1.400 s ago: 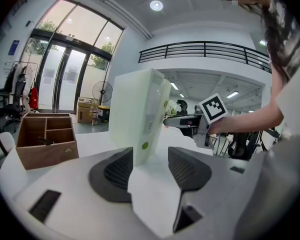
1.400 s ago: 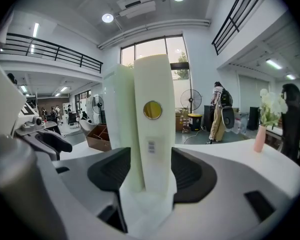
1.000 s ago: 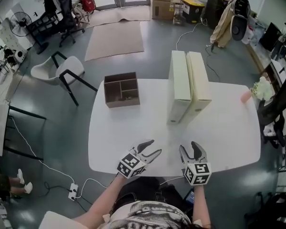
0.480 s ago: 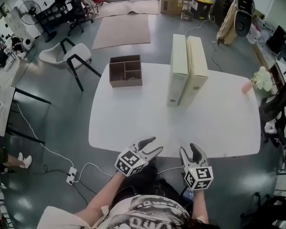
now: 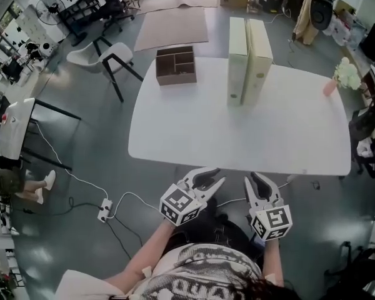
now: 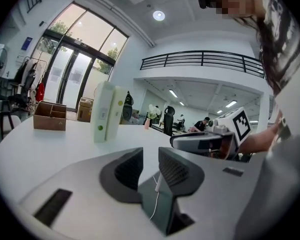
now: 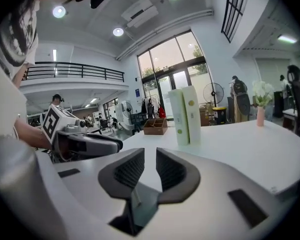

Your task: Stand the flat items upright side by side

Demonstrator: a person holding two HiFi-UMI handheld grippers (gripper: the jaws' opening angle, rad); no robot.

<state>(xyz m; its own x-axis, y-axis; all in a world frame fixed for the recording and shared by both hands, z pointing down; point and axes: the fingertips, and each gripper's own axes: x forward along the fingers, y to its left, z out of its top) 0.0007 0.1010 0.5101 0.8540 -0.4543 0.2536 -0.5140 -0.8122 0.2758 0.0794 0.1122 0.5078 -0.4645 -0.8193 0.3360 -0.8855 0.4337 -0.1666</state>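
The two pale binders (image 5: pixel 239 49) stand upright on the far side of the table (image 5: pixel 194 136), touching side by side, so the job looks done. The left hand-held gripper (image 5: pixel 207 180) and right hand-held gripper (image 5: pixel 258 184) hang off the near edge. Both are empty, with jaws closing to a narrow gap.

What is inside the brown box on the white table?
Inside the brown box, dividers split it into compartments. No contents can be made out in the head view; its walls cover part of the floors, so small items could be hidden.
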